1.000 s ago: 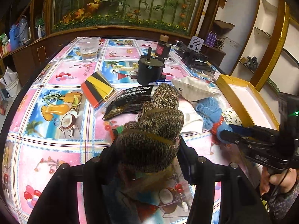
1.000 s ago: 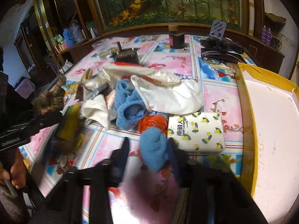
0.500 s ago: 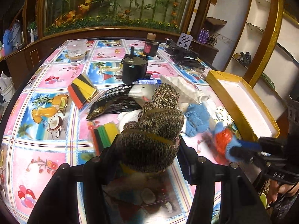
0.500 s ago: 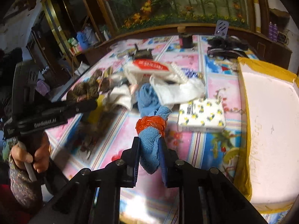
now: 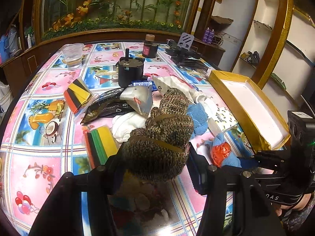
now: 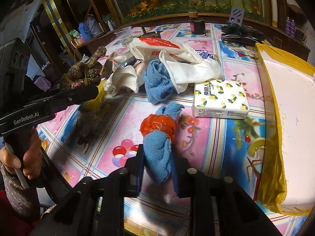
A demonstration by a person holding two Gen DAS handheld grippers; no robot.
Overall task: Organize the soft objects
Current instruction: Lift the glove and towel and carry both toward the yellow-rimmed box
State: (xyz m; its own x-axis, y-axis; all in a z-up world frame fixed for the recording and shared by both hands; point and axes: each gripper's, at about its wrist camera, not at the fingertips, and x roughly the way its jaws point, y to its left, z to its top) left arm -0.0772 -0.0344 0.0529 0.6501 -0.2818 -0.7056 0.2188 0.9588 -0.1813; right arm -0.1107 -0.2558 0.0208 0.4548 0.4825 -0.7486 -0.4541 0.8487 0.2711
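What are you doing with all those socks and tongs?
A person is sorting soft things with tongs in each hand. The left tongs are shut on a brown knitted bundle tied with rubber bands. The right tongs are shut on a blue cloth roll wrapped in orange plastic. Both are held above the table, near the gold-edged box. More cloths lie piled behind.

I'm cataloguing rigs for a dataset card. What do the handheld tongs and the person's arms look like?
Both tongs are matte black plastic with round bolts. The left tongs read "GenRobot.AI" in white; the right tongs have blue pads. A dark patterned sleeve covers the wrist.
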